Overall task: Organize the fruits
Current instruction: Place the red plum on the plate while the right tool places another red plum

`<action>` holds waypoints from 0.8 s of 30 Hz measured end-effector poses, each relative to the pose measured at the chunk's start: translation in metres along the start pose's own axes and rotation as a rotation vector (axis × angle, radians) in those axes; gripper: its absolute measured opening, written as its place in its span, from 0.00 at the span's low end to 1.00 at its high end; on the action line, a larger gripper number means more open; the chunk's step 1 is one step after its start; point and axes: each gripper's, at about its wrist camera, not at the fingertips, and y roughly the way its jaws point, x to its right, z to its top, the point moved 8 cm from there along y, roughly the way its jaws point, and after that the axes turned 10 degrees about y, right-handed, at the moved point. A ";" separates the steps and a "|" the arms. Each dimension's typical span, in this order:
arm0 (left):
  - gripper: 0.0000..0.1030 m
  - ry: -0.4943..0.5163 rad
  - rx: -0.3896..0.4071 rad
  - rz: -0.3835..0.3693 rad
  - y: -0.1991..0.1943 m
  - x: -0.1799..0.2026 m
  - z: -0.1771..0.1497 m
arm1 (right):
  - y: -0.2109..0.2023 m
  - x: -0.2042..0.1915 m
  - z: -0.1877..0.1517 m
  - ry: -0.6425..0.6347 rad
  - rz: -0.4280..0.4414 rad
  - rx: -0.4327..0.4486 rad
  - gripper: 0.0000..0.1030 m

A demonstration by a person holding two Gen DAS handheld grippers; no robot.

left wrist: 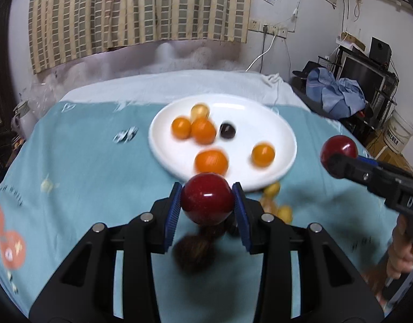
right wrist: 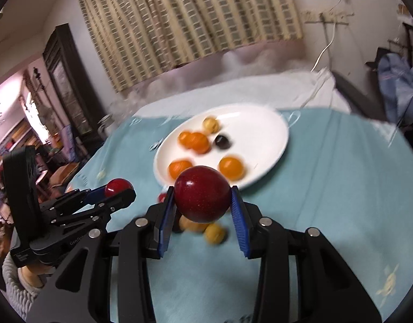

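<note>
**Two red fruits held up above the blue cloth, one in each gripper**

Nearest to me, the left gripper has its blue pads pressed to either side of a dark red fruit, which sits at the very tips of the fingers and is clear of the cloth. Beneath it, blurred, lie a brown fruit and a few small yellow fruits on the blue tablecloth.

Beside it, the right gripper is closed on a second red fruit in the same way, gripped between the pads at the fingertips and raised off the table. Seen from the left wrist view, that gripper reaches in from the right side with its fruit poking out past the black fingers. A hand in a pale knitted cuff carries the left tool.

Just beyond both fingertips stands a white plate. On it lie several orange fruits, one paler yellowish fruit near the far rim, and one small dark fruit near the middle.

Farther off, a checked curtain hangs on the wall.
</note>
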 end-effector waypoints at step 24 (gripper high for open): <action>0.61 -0.001 0.028 0.019 0.025 0.001 0.014 | 0.022 0.028 0.041 0.099 -0.033 0.038 0.61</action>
